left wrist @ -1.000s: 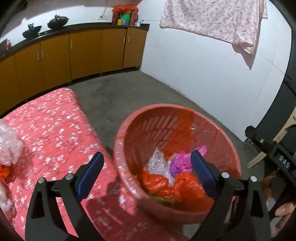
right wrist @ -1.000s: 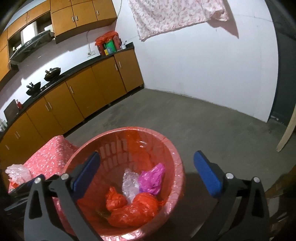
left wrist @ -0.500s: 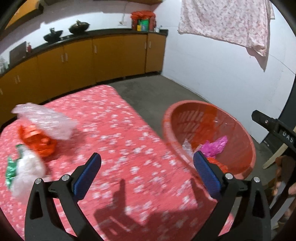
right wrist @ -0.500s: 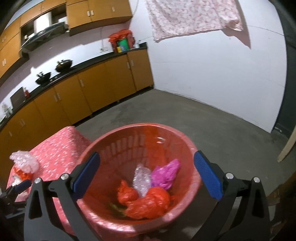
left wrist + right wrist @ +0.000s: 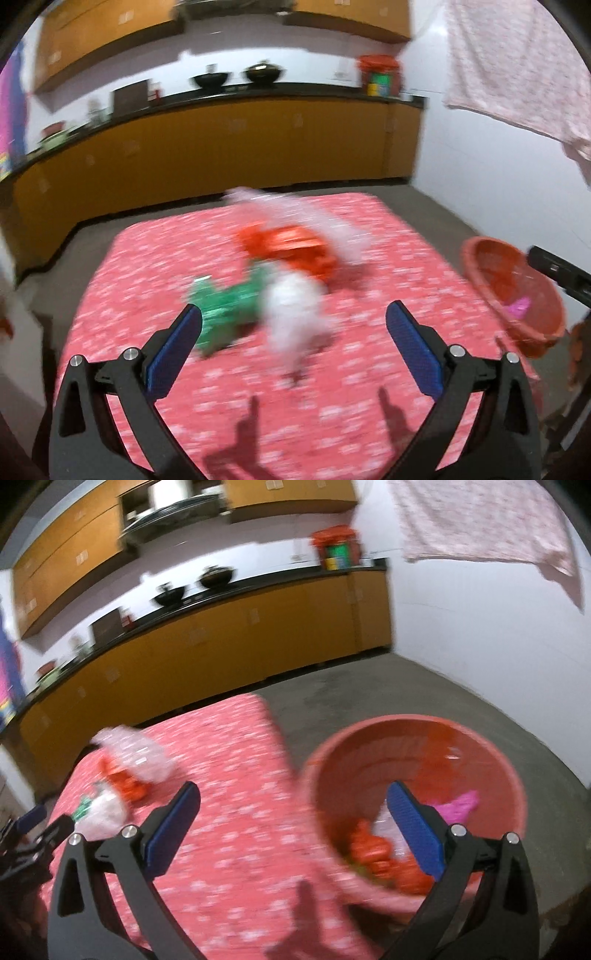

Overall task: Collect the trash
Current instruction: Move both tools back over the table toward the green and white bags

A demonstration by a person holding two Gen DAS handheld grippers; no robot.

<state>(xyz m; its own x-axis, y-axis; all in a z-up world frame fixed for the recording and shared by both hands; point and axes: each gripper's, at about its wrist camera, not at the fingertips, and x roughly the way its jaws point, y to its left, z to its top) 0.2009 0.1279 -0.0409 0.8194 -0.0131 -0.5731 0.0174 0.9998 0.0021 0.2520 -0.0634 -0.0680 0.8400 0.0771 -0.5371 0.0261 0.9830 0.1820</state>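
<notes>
Kitchen with orange cabinets; desk [image 5: 155,258] draped in pink floral cloth. On it, blurred crumpled bags: green [image 5: 229,299], white [image 5: 295,310], orange [image 5: 295,251]. Round slatted red plastic basket [image 5: 476,749] beside the desk holds more. Left gripper [image 5: 293,332] and right gripper [image 5: 293,812]: jaws apart, empty.

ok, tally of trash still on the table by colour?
Clear bag: 1
Orange bag: 1
Green wrapper: 1
White bag: 1
Total: 4, blurred, so approximate.
</notes>
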